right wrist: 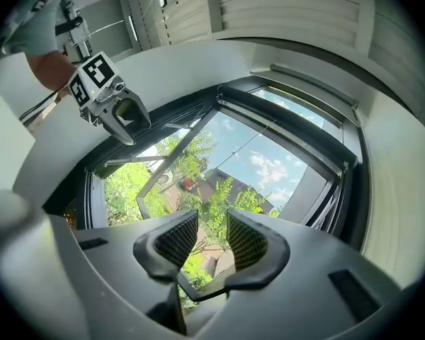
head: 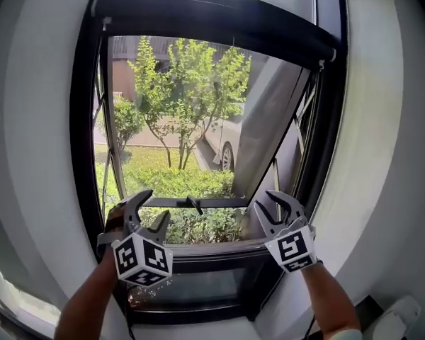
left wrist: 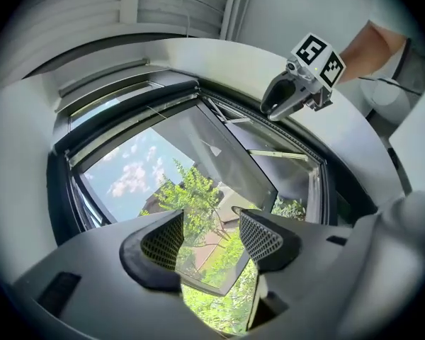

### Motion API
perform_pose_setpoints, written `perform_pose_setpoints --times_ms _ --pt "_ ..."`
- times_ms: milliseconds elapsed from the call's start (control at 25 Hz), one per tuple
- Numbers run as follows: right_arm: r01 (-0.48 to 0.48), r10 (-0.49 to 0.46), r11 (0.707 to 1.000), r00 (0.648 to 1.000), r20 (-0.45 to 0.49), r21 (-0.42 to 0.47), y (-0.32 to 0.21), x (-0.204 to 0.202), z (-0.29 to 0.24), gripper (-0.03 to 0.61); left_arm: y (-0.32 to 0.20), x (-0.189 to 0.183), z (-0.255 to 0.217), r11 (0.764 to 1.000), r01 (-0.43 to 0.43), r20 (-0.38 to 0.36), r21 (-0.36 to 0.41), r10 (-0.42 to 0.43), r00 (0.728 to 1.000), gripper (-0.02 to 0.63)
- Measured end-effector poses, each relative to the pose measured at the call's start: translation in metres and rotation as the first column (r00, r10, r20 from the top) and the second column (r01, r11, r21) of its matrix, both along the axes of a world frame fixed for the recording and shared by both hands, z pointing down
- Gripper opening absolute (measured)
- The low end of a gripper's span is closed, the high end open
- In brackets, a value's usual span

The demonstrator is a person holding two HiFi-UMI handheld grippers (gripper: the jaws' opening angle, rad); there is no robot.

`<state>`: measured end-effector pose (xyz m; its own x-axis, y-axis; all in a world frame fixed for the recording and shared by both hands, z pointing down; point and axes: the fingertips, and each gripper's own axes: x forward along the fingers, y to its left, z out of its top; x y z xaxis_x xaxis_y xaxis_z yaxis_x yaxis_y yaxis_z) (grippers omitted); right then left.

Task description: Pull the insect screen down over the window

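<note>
The window point(head: 81, 140) has a black frame, and a black screen housing point(head: 212, 13) runs across its top; no mesh shows over the opening. Both grippers are raised at the bottom of the opening. My left gripper point(head: 147, 214) is at the lower left, open, and the left gripper view shows nothing between its mesh pads point(left wrist: 163, 241). My right gripper point(head: 280, 207) is at the lower right, open with a narrower gap and nothing held point(right wrist: 212, 236). Each gripper shows in the other's view: the right gripper point(left wrist: 280, 103), the left gripper point(right wrist: 124, 119). A thin cord point(right wrist: 248, 147) hangs from the housing.
The glass sash point(head: 269, 133) is swung outward on the right, with its handle point(head: 193, 204) on the bottom rail. Trees point(head: 188, 98) and a parked car point(head: 223, 144) lie outside. White wall point(head: 35, 119) surrounds the frame. A white object point(head: 397, 317) sits at the lower right.
</note>
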<state>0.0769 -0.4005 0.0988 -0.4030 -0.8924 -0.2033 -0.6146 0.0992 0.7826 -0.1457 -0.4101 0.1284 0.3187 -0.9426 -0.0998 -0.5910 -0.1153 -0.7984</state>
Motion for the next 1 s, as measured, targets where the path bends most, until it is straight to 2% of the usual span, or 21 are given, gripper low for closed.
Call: perform_pose_setpoints --times_ms 200,360,480,600,760,840,1000 --pt "-0.003 0.011 0.996 0.996 -0.089 0.089 -0.019 0.015 -0.071 0.162 -0.023 -0.007 -0.056 0.997 0.045 0.028 0.060 -0.047 0.999 0.259" --pt "-0.058 0.089 0.982 0.981 -0.173 0.178 -0.041 0.043 -0.131 0.192 -0.039 -0.015 -0.111 0.985 0.107 0.075 0.137 -0.118 0.990 0.287" --pt "-0.074 0.121 0.970 0.973 -0.197 0.233 -0.053 0.061 -0.175 0.209 -0.047 -0.027 -0.153 0.972 0.155 0.092 0.174 -0.173 0.981 0.300" --pt "-0.091 0.147 0.958 0.970 -0.192 0.272 -0.062 0.083 -0.218 0.233 -0.054 -0.042 -0.188 0.947 0.235 0.153 0.219 -0.271 0.950 0.312" --pt "-0.147 0.212 0.934 0.961 -0.175 0.324 -0.073 0.110 -0.267 0.238 -0.064 -0.061 -0.222 0.902 0.326 0.250 0.283 -0.397 0.883 0.319" --pt "-0.172 0.246 0.924 0.952 -0.184 0.343 -0.079 0.116 -0.287 0.245 -0.065 -0.070 -0.240 0.885 0.352 0.272 0.306 -0.435 0.858 0.328" --pt "-0.238 0.340 0.902 0.906 -0.253 0.361 -0.098 0.116 -0.318 0.292 -0.062 -0.087 -0.281 0.849 0.381 0.288 0.366 -0.492 0.821 0.364"
